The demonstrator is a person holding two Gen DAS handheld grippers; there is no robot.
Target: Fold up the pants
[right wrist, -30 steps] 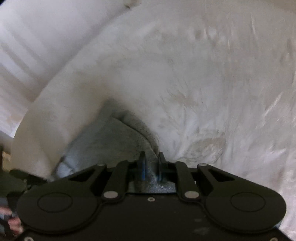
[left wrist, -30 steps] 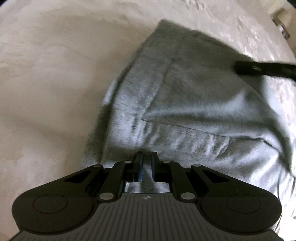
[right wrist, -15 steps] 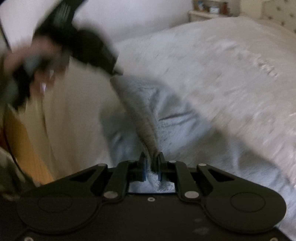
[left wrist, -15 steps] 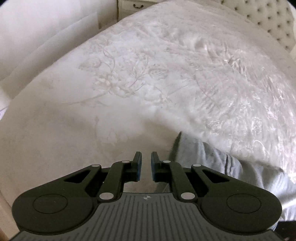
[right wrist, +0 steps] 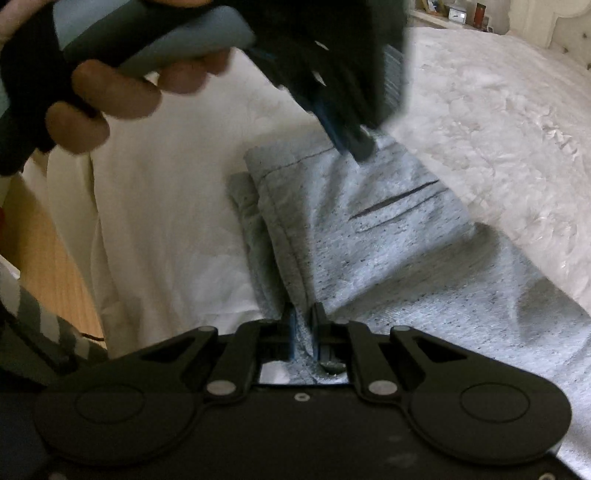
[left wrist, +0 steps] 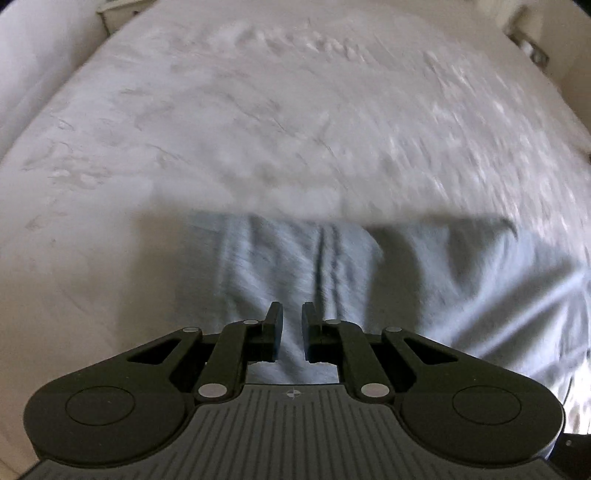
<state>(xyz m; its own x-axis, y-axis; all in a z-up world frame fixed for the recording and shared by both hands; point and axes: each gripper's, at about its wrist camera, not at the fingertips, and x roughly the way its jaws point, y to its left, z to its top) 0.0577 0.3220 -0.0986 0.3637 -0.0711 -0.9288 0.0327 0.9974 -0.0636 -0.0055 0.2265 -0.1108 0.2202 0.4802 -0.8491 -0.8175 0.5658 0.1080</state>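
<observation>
The grey pants [right wrist: 369, 243] lie folded on the white bedspread [right wrist: 498, 122], a dark pocket slit showing on top. My right gripper [right wrist: 303, 321] is shut on the folded edge of the pants near the bed's side. My left gripper [left wrist: 289, 321] hovers just above the pants [left wrist: 295, 266] with a small gap between its fingers and nothing in it. The left gripper also shows in the right wrist view [right wrist: 351, 144], held by a hand, its tips above the far end of the pants.
The white bedspread [left wrist: 258, 110] stretches far ahead. A wooden floor strip [right wrist: 48, 266] lies beside the bed at left. A nightstand with small items [right wrist: 458, 14] and a tufted headboard [right wrist: 569, 33] stand at the far end.
The left gripper has let go of the pants and swung back over them. The right gripper has kept its hold and laid the pants down on the bed.
</observation>
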